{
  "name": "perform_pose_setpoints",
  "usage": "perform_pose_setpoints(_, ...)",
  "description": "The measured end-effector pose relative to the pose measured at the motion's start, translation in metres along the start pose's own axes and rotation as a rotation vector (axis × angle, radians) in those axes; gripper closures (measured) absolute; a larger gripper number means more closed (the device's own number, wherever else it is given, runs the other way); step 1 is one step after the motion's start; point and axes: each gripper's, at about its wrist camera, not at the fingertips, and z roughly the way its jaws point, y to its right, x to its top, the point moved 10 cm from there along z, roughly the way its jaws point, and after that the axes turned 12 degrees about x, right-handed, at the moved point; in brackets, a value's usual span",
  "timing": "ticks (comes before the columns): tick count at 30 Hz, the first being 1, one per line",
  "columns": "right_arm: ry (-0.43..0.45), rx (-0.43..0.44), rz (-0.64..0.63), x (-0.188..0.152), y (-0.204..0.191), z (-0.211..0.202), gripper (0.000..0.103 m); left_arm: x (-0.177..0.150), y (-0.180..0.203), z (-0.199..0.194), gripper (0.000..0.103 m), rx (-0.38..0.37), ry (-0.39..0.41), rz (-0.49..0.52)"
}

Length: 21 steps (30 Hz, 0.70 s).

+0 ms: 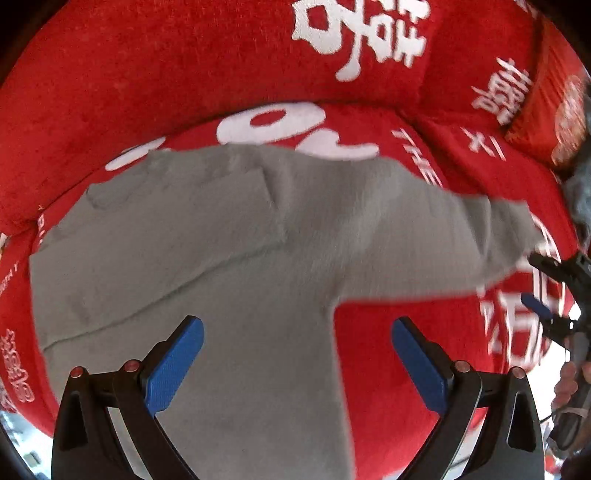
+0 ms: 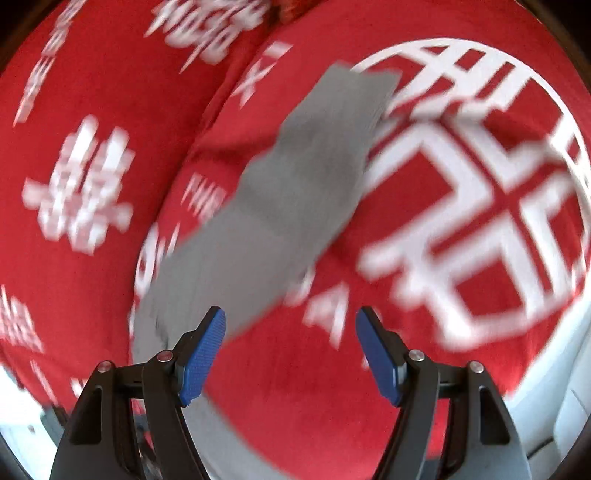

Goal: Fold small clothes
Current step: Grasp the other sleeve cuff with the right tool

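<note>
Grey sweater [image 1: 229, 258] lies spread on a red sofa cover [image 1: 147, 74], one sleeve [image 1: 461, 236] stretching right toward the right gripper [image 1: 546, 284], whose jaws stand apart near the cuff. The left gripper [image 1: 295, 358] hovers over the sweater's near body, fingers spread wide and holding nothing. White Chinese characters [image 1: 358, 33] mark the backrest; beside the sweater, Latin letters reading "THE" [image 1: 417, 155] show, the rest too blurred.

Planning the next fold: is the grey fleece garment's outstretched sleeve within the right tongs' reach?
Probably yes: the right tongs are open, and the sleeve lies uncovered on the red cushion ahead.
</note>
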Motion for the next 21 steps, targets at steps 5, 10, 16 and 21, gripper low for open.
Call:
perform_pose_setpoints(5,0.044,0.090,0.102,0.040,0.021,0.016,0.027,0.020,0.005,0.022,0.001,0.010,0.006,-0.067)
perform_pose_setpoints(10,0.067,0.237,0.201,0.049,0.022,0.030,0.027,0.033,0.006,0.034,0.001,0.049,0.034,-0.055)
perform_pose_setpoints(16,0.065,0.343,0.292,0.052,0.016,0.050,0.094,0.033,0.015,0.055,0.001,0.086,0.027,-0.006)
perform_pose_setpoints(21,0.052,0.602,0.311,0.044,-0.031,0.044,0.096,0.017,0.020,0.076,0.001,0.059,-0.039,0.023)
